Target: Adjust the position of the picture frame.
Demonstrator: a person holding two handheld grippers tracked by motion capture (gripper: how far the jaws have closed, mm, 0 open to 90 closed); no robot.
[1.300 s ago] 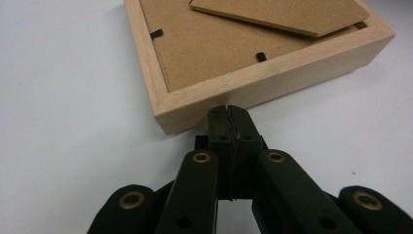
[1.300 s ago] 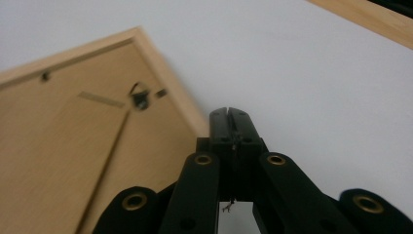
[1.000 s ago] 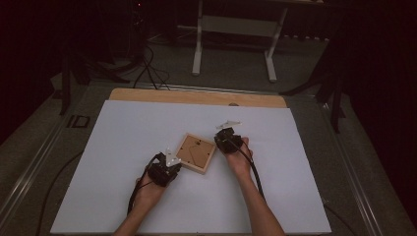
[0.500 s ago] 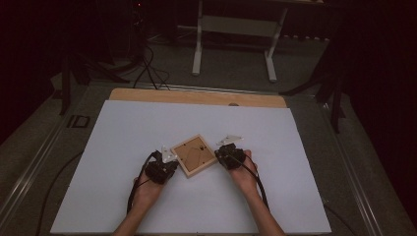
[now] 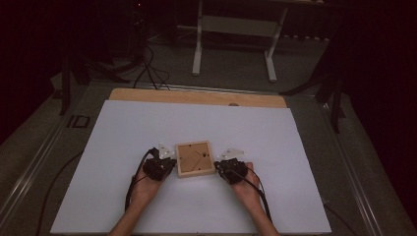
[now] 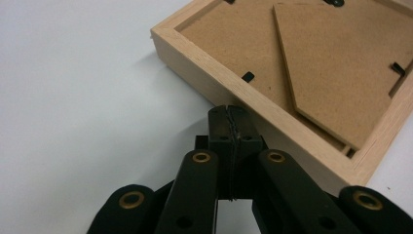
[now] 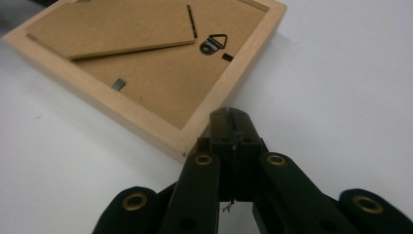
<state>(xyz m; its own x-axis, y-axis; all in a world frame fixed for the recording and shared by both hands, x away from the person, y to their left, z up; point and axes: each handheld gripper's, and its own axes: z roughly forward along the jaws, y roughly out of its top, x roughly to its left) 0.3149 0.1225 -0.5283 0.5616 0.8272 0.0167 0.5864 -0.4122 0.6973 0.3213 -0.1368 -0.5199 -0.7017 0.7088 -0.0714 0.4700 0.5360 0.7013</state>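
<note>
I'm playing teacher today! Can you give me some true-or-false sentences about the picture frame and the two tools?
1. The picture frame lies back side up. True.
2. The left tool is wide open. False: its jaws are shut, tips against the frame's edge.
3. The right tool holds the frame in the air. False: its jaws are shut beside the frame, which lies on the white table.
4. A metal hanger sits on the frame's back. True.

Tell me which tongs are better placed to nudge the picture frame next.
Probably the left tongs: shut, tips square against the middle of the picture frame's side rail. The right tongs, also shut, sit at a corner, where a push would likely turn the frame.
</note>
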